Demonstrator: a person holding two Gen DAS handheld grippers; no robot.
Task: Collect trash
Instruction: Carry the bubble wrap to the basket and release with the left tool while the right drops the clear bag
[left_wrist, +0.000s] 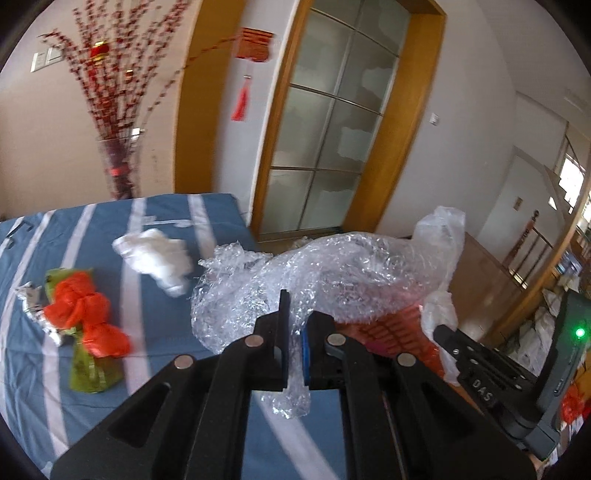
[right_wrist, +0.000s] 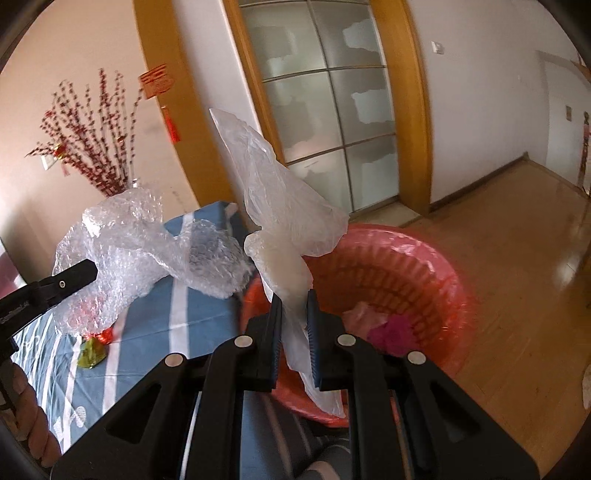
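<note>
My left gripper (left_wrist: 295, 321) is shut on a big sheet of bubble wrap (left_wrist: 332, 273) and holds it up over the table's right edge; the wrap also shows in the right wrist view (right_wrist: 147, 243). My right gripper (right_wrist: 293, 306) is shut on a clear plastic bag (right_wrist: 280, 206), held upright above the near rim of a red basket (right_wrist: 436, 258) that stands on the floor. The basket holds pink scraps (right_wrist: 388, 326). The right gripper shows at the right of the left wrist view (left_wrist: 480, 354).
On the blue striped tablecloth (left_wrist: 92, 369) lie a white crumpled tissue (left_wrist: 155, 258), a red and green wrapper (left_wrist: 85, 325) and a foil scrap (left_wrist: 33, 302). A vase of red branches (left_wrist: 118, 162) stands at the table's far edge. Wooden floor (right_wrist: 517, 240) lies to the right.
</note>
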